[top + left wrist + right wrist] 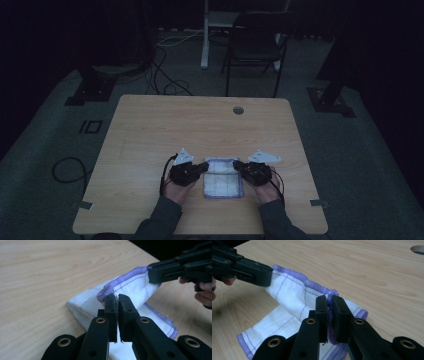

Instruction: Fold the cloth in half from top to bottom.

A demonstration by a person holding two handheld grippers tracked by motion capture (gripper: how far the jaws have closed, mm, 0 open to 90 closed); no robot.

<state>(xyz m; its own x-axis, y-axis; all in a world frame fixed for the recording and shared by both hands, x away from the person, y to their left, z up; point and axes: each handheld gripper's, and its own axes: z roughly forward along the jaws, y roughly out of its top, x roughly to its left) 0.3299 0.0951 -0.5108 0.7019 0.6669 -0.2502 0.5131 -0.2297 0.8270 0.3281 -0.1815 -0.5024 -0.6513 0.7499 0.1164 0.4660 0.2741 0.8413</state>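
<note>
we've got a white cloth (pixel 223 179) at the tabletop's (pixel 200 125) 6 o'clock edge, roughly square from above, gripper views reveal its purple hem lifted, left gripper (pixel 117 298) and right gripper (pixel 330 300) both clamped on it

Two black grippers, left (pixel 204 165) and right (pixel 237 165), brass-ringed screws on their jaws, grey triangular plates above, black cables, dark grey sleeves (pixel 159 220).

The right gripper (pixel 329 301) pinches the white cloth's (pixel 294 293) purple hem between its fingers (pixel 322 307); beyond, the left gripper (pixel 265 275) grips another edge above the bench (pixel 374 272).
</note>
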